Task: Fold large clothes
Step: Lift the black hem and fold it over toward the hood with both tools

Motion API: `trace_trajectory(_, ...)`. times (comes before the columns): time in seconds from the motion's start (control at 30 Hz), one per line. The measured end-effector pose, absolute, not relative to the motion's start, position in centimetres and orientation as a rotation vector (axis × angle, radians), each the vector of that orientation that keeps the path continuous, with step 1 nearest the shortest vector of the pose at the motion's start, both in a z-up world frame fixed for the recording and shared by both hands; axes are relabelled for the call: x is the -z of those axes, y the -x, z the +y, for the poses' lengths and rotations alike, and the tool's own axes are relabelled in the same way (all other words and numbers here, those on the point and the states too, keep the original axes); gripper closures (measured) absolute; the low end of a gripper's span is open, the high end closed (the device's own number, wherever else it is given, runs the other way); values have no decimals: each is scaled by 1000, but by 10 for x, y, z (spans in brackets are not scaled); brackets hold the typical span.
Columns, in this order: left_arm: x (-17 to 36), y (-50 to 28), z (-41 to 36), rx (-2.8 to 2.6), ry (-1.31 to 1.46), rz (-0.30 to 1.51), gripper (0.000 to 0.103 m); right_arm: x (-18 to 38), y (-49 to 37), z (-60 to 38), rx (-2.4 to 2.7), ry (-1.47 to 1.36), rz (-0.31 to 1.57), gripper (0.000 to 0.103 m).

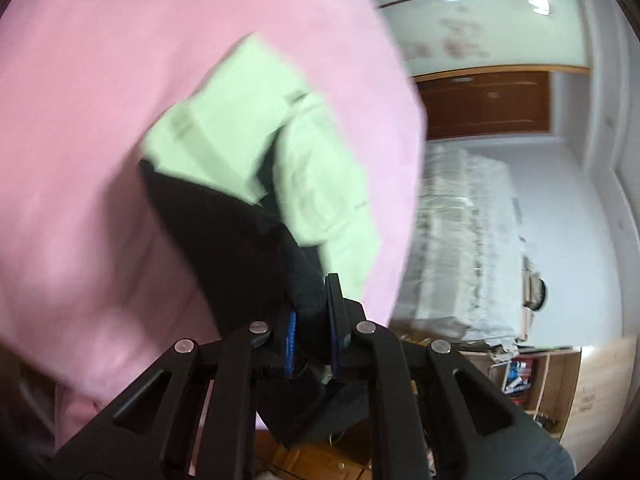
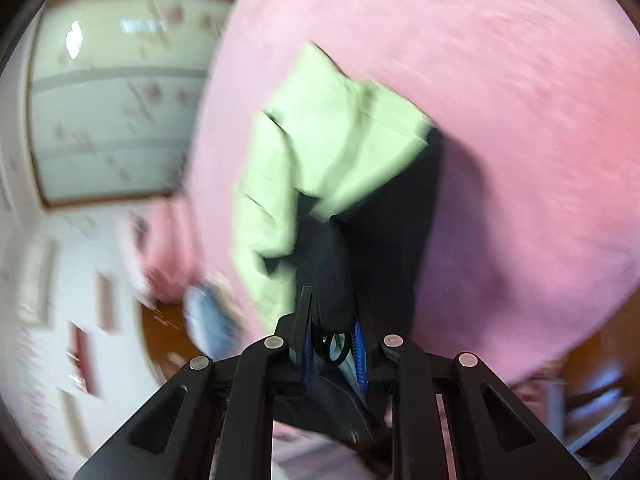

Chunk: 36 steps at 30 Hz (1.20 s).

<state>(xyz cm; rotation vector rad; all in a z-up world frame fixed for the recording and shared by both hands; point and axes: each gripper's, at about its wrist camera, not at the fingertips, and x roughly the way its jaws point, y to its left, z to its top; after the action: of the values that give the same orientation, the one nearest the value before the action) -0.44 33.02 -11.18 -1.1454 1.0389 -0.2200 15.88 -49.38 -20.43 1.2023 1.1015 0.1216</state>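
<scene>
A large garment, part light green (image 1: 240, 132) and part black (image 1: 208, 232), stretches from both grippers down to a pink bed cover (image 1: 80, 120). In the left wrist view my left gripper (image 1: 310, 312) is shut on a bunched fold of the black fabric, which fills the space between its blue pads. The right wrist view shows the same garment, green (image 2: 320, 132) over black (image 2: 392, 220), and my right gripper (image 2: 332, 312) is shut on another black edge with a small ring or eyelet between the fingers. Both views are blurred.
The pink cover (image 2: 500, 120) fills most of both views. A pale wardrobe with flower prints (image 1: 480, 28) stands behind, with a brown cabinet (image 1: 484, 104) and a lace-covered piece of furniture (image 1: 460, 240) beside the bed. A wooden shelf (image 1: 532, 376) and a wooden floor (image 2: 168, 328) lie lower down.
</scene>
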Motion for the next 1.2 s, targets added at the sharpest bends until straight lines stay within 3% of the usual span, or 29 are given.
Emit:
trace_trajectory(0.27, 61, -112, 369, 282, 1087, 903, 94, 147, -252, -510, -113, -1315, 925, 89)
trace_trajectory(0.47, 79, -178, 424, 179, 1047, 912, 94, 132, -324, -521, -68, -1266, 843, 89)
trace_trajectory(0.77, 152, -271, 407, 50, 917, 967, 94, 201, -467, -504, 0, -1233, 975, 89)
trace_trajectory(1.0, 190, -336, 358, -24, 562, 1046, 93, 267, -547, -504, 48, -1061, 1115, 89)
trace_trajectory(1.1, 209, -356, 347, -71, 494, 1126, 90, 289, -568, -504, 55, -1039, 1142, 87)
trace_trajectory(1.2, 219, -363, 343, -163, 431, 1189, 68, 299, -574, -507, 60, -1016, 1137, 66)
